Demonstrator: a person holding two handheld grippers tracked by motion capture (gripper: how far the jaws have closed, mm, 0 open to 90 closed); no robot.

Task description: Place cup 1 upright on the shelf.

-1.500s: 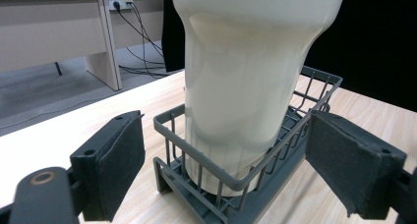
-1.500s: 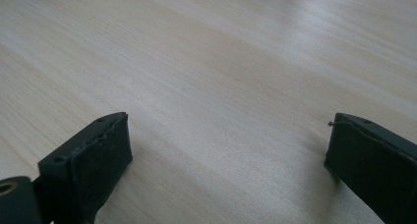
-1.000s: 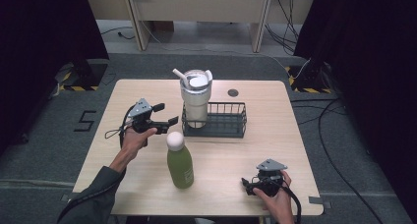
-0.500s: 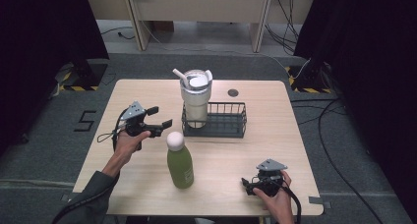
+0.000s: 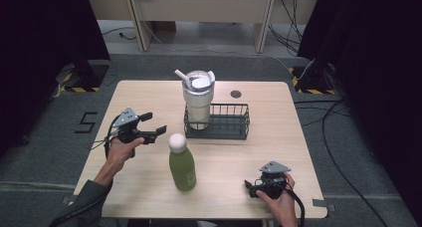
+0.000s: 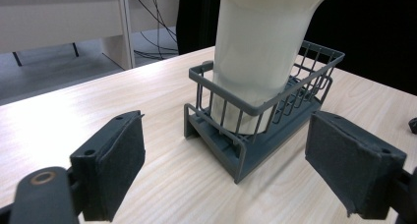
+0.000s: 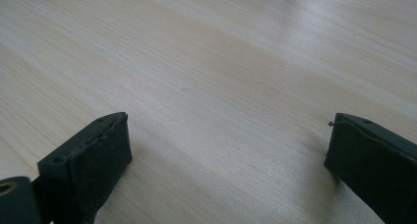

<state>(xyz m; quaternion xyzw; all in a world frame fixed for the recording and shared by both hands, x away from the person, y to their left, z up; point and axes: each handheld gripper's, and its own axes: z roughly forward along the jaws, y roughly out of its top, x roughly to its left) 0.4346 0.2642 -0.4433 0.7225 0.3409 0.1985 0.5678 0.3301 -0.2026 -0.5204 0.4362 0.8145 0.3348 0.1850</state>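
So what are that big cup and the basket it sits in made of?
The cup looks like cream-coated metal or plastic: smooth, matte, opaque, so I can't tell which. The basket seems to be moulded grey plastic or coated wire: thin dull bars with a ribbed solid floor.

Pale wood-grain tabletop — light beige w/ fine streaks. Cream-white tumbler, white lid and straw, inside dark grey wire basket. Olive-green bottle w/ off-white round cap, faint pale label print. Small black disc nr far edge. Black jaws on left gripper and right gripper — grey top plates. Dark grey floor, yellow-black hazard tape.
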